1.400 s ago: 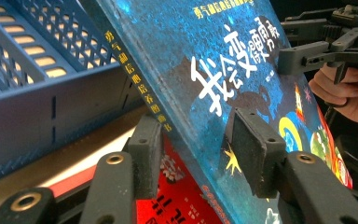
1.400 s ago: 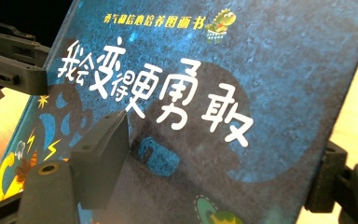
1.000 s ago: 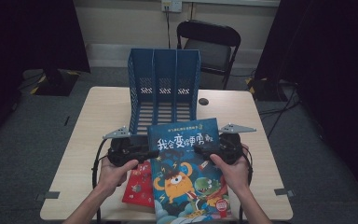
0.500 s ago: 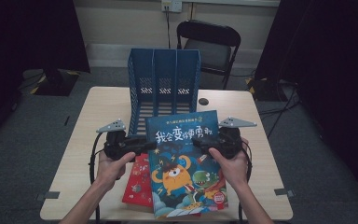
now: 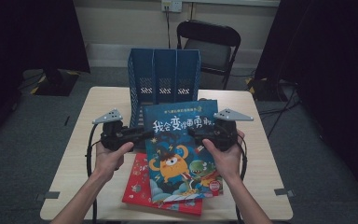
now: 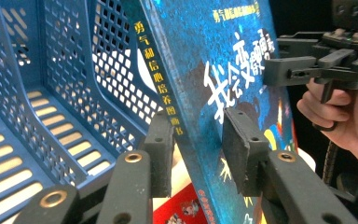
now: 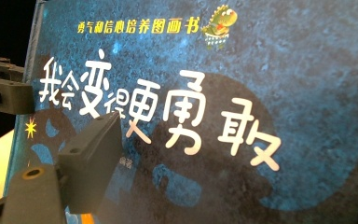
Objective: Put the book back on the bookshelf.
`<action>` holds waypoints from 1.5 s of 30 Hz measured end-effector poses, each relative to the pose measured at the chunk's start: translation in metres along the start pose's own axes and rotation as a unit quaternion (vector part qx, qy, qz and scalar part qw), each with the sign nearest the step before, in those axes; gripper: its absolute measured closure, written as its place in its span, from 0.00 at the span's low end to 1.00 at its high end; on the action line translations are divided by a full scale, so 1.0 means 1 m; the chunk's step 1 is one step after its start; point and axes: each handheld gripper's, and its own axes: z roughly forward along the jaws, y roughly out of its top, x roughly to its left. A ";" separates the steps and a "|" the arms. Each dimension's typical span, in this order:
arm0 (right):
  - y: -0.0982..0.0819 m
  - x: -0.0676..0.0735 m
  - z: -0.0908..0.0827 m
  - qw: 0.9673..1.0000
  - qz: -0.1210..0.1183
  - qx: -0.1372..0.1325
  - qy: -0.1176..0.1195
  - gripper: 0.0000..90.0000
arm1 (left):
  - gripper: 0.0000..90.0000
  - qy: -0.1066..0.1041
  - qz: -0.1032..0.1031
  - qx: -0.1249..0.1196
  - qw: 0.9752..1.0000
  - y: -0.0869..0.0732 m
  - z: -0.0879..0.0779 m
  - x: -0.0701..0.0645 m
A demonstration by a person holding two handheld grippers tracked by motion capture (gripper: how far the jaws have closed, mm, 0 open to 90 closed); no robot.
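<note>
Since a second ago the blue picture book (image 5: 179,149) has been lifted off the bench (image 5: 261,154); its top edge has risen toward the file rack (image 5: 164,79) at twelve o'clock, and its cover tilts steeply. The left gripper (image 6: 193,140) has just been closing its jaws, which now clench the book's spine edge at nine o'clock, one pad on each face. The right gripper (image 5: 196,133) grasps the opposite edge at three o'clock, one pad flat on the cover. The book is a thin, glossy hardback with white lettering. One red book (image 5: 142,186) lies flat underneath it. The rack is perforated blue plastic with three slots. Two hands hold the two grippers.
</note>
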 end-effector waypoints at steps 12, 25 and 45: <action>0.016 0.009 0.004 1.000 -0.020 -0.015 -0.010 0.18 | 0.75 0.016 0.018 -0.029 0.999 0.010 -0.012 -0.001; 0.013 0.014 -0.003 1.000 -0.026 -0.016 -0.005 0.18 | 0.74 -0.020 0.002 -0.039 0.999 0.000 -0.011 -0.001; 0.009 0.024 -0.025 0.996 -0.058 -0.059 0.019 0.27 | 0.75 -0.047 0.061 -0.073 0.994 0.006 -0.026 -0.024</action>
